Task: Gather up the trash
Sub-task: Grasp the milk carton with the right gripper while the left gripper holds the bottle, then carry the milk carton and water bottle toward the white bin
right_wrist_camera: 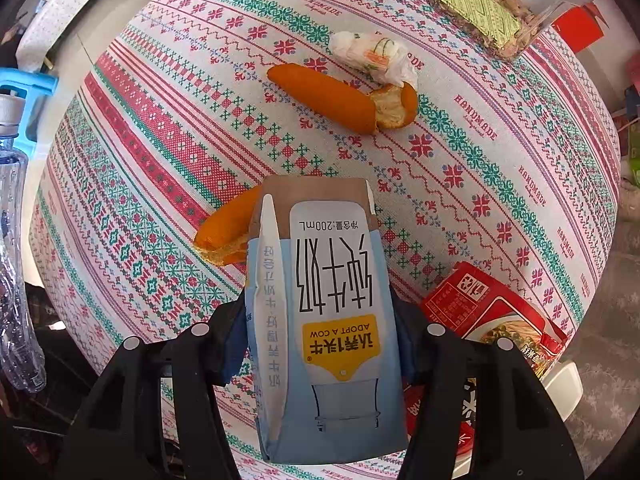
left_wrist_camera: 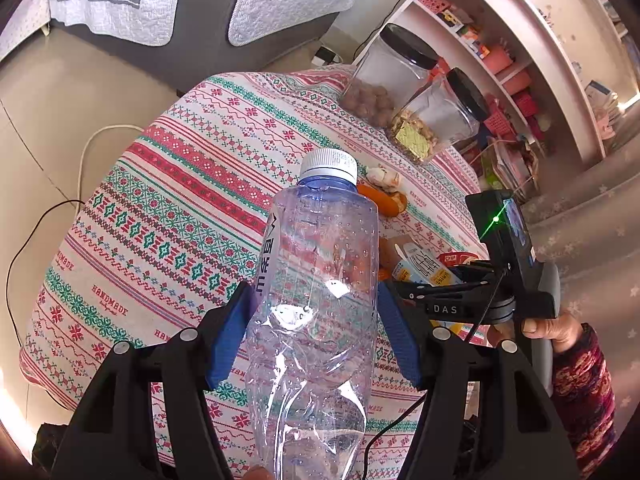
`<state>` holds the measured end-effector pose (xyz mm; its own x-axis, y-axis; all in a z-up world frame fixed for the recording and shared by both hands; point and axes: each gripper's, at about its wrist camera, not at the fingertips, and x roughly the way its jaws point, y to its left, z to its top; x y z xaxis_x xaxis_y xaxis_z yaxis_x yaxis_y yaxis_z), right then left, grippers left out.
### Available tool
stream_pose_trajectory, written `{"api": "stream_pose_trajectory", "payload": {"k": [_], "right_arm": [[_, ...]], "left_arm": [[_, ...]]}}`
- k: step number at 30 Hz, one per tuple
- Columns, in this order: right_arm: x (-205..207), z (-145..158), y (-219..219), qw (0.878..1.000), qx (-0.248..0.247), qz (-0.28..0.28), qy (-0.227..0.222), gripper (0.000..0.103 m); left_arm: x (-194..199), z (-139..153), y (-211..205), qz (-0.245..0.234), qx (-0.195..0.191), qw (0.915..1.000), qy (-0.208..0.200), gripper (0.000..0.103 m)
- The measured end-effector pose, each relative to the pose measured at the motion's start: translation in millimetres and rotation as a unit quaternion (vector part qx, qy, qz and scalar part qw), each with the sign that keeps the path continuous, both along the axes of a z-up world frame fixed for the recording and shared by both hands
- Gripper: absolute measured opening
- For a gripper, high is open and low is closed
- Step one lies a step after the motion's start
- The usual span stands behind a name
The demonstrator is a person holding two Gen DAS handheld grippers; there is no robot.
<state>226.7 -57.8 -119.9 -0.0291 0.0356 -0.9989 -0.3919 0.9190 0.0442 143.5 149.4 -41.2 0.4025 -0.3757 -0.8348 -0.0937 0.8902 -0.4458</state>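
Clear plastic bottle (left_wrist_camera: 316,300) is clamped by the left gripper (left_wrist_camera: 316,332), the milk carton (right_wrist_camera: 324,320) by the right gripper (right_wrist_camera: 324,340), though the thin carton could be crushed and dropped.

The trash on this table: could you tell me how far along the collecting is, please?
Nothing visibly binned yet. In hand: the left gripper clamps the empty bottle; the right gripper pinches the milk carton. Left: orange peels, crumpled tissue, red box.
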Motion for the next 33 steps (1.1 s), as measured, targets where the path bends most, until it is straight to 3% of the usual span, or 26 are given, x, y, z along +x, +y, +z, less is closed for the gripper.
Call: {"api": "stream_pose_trajectory", "payload": {"k": [9,17,25,33], "right_arm": [[-16,39,-18,0.996,0.05,-0.043,-0.062,0.055],[-42,95,-44,0.973,0.095,-0.104,-0.184,0.055],[-73,123,-72,0.927,0.087,-0.179,-0.318,0.055],[-112,140,-133,0.862,0.033,-0.279,-0.421,0.056]], "left_arm": [[7,-5,6,0.025,0.001,0.9997,-0.003,0.063],[11,9,-4,0.03,-0.007,0.998,-0.055,0.063],[9,29,-30,0.035,0.013,0.9907,-0.131,0.063],[1,45,-68,0.017,0.035,0.9805,-0.193,0.063]]}}
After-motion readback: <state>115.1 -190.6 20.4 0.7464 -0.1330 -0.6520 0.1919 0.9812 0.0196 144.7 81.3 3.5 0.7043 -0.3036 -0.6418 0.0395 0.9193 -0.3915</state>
